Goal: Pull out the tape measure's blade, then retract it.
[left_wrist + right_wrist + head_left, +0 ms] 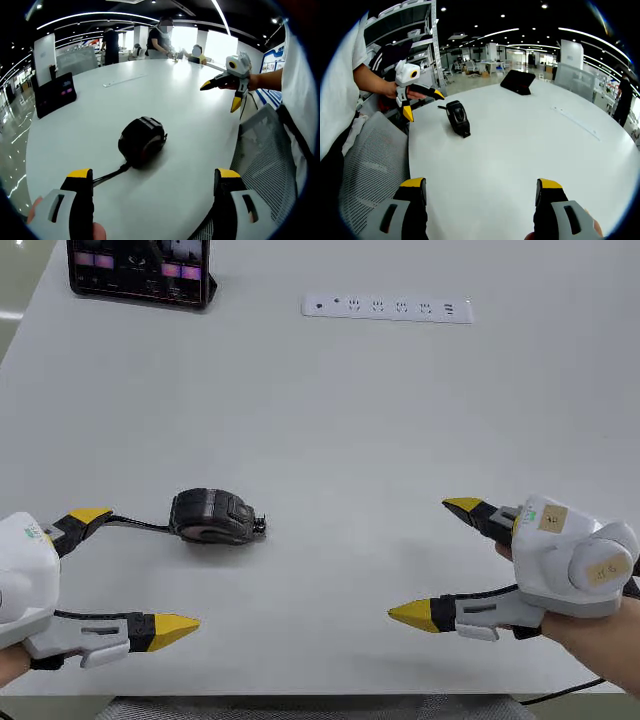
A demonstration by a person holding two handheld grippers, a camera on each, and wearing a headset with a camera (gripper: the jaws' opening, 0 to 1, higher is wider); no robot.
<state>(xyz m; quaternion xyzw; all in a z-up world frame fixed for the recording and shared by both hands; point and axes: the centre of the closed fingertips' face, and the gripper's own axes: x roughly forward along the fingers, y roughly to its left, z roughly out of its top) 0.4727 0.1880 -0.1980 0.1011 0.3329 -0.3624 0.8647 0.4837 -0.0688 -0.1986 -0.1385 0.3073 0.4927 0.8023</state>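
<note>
A black tape measure (pixel 213 517) lies on the white table (pixel 330 420), its blade tip facing right and a thin black strap trailing left. My left gripper (pixel 132 572) stands open just left of it, the upper finger by the strap. In the left gripper view the tape measure (pixel 142 140) sits ahead between the open jaws, not touched. My right gripper (pixel 440 560) is open at the front right, well apart from the tape. The right gripper view shows the tape measure (pixel 458 116) far off, beside the left gripper (pixel 422 102).
A white power strip (pixel 387 308) lies at the far side of the table. A dark tablet (pixel 140 270) stands at the far left corner. A grey mesh chair (pixel 260 150) sits at the table's near edge. People stand in the background of the left gripper view.
</note>
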